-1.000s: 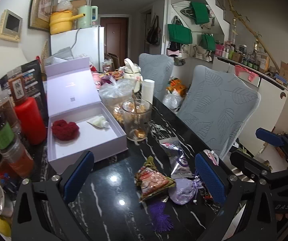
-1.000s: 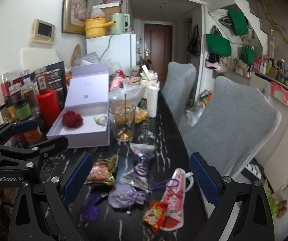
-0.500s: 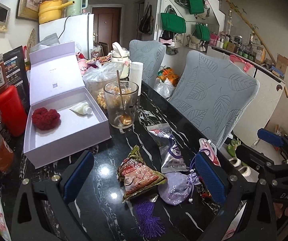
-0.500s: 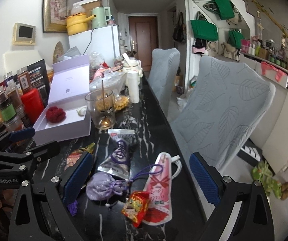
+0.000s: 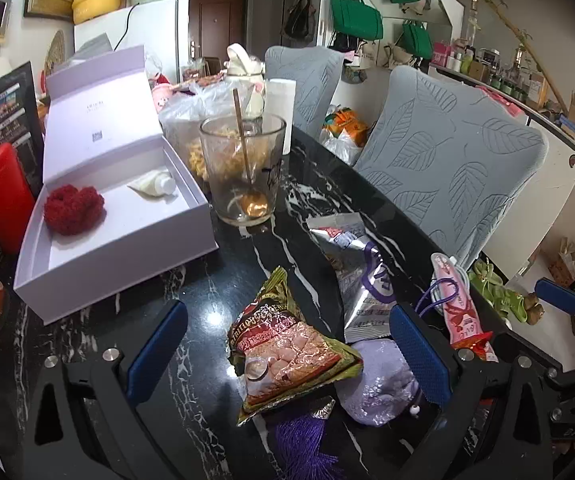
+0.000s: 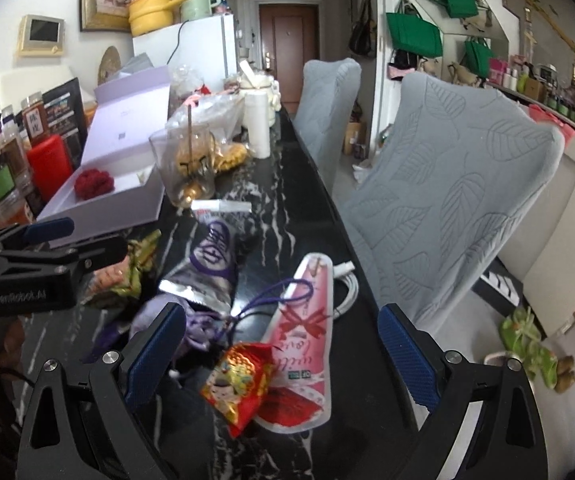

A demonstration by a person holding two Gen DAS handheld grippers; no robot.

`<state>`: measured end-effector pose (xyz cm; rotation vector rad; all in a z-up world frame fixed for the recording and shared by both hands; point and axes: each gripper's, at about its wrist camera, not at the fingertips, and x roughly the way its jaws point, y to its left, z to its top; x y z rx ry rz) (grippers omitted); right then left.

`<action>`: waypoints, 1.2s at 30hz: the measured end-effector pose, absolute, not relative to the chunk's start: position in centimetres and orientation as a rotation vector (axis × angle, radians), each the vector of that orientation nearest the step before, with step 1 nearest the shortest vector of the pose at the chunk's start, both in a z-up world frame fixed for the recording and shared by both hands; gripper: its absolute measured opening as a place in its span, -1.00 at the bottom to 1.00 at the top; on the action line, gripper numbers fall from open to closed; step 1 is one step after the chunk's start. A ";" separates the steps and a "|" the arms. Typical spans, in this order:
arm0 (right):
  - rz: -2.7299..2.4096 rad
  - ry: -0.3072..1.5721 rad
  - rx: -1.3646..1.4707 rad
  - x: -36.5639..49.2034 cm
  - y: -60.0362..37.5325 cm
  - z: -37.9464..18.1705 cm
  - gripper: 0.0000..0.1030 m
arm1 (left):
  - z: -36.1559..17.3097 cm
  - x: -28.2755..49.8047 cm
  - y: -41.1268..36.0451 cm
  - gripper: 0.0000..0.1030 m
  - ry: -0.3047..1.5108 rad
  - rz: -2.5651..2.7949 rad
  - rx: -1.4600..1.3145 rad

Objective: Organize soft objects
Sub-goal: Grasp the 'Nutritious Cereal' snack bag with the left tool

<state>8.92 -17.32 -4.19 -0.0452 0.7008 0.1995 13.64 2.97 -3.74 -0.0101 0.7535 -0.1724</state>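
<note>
The left tool point(image 5: 287, 348) hangs wide open and empty over the black marbled desk point(image 5: 247, 256), its blue pads straddling a green-edged snack packet point(image 5: 287, 344). A lilac drawstring pouch point(image 5: 379, 380) lies just beside that packet, partly hidden behind the right-hand pad, and a purple tassel point(image 5: 303, 440) under the packet is cut off by the tool's frame. The right tool point(image 6: 279, 356) is likewise spread wide, holding nothing, above a small red-and-gold sachet point(image 6: 239, 380) that overlaps a pink pouch point(image 6: 303, 344). A silver packet point(image 6: 207, 268) lies further along the desk. The open lilac box point(image 5: 127, 240) already holds a red knitted ball point(image 5: 73, 208) and a small white tube point(image 5: 153, 186) (its label too small to read). The sachet's print is blurred.
</note>
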 end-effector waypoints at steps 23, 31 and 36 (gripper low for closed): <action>0.269 0.807 0.113 9.5 -17.8 -7.9 0.29 | -9.1 18.3 4.6 0.83 0.924 -0.156 -0.096; 0.203 0.763 0.113 9.8 -19.0 -7.1 0.29 | -9.6 18.0 3.8 0.19 0.913 -0.160 -0.040; 0.147 0.774 0.121 10.7 -19.9 -7.2 0.28 | -9.4 17.6 3.6 0.11 0.913 -0.190 -0.033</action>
